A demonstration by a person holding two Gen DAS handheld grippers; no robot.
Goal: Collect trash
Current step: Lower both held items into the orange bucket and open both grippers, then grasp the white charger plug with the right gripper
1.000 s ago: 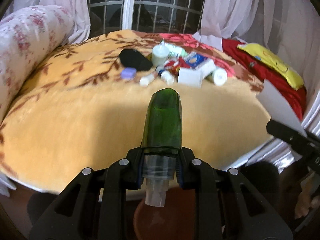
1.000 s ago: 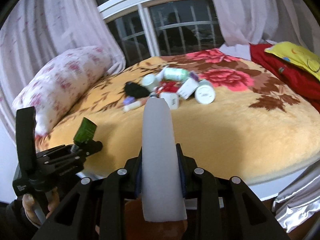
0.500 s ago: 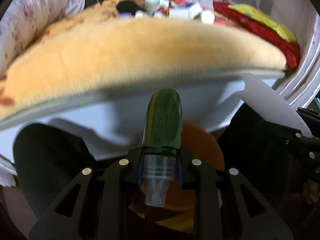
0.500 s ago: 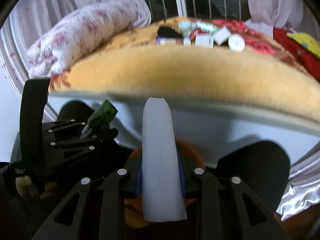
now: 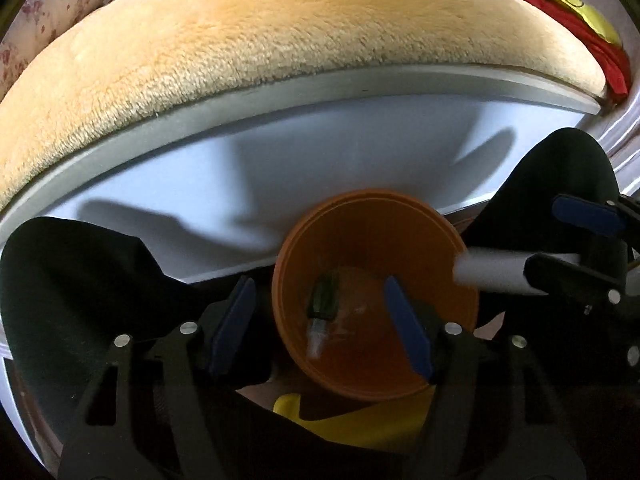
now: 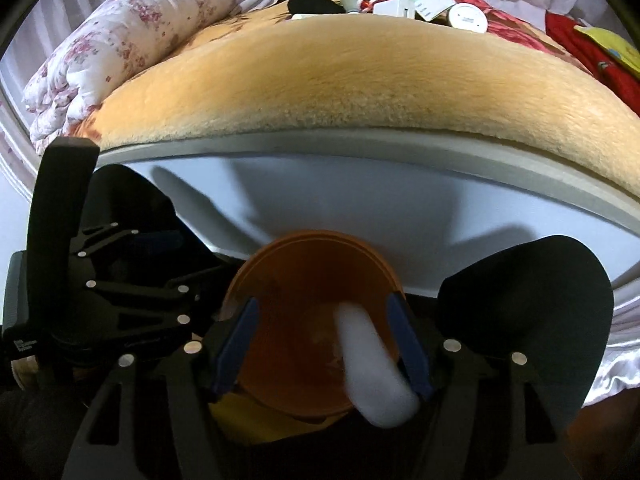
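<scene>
An orange bin [image 5: 440, 240] stands on the floor below the bed edge; it also shows in the right wrist view [image 6: 280, 252]. My left gripper [image 5: 320, 324] is open over the bin, and the green bottle [image 5: 324, 296] is blurred inside it, free of the jaws. My right gripper [image 6: 324, 344] is open over the bin too. The white tube [image 6: 372, 372] is blurred between its jaws, leaning toward the right finger [image 6: 412, 344]. In the left wrist view the tube [image 5: 492, 270] sticks out over the bin's right rim.
The bed with its orange blanket [image 6: 360, 80] and grey edge fills the upper view. More trash [image 6: 424, 4] lies far back on the bed. A floral pillow [image 6: 128, 40] is at left. My dark knees [image 5: 80, 280] flank the bin. Something yellow [image 5: 340, 420] lies under it.
Both grippers dropped below the bed edge to over the bin and opened. The green bottle has left the left jaws into the bin; the white tube is loose in the right jaws.
</scene>
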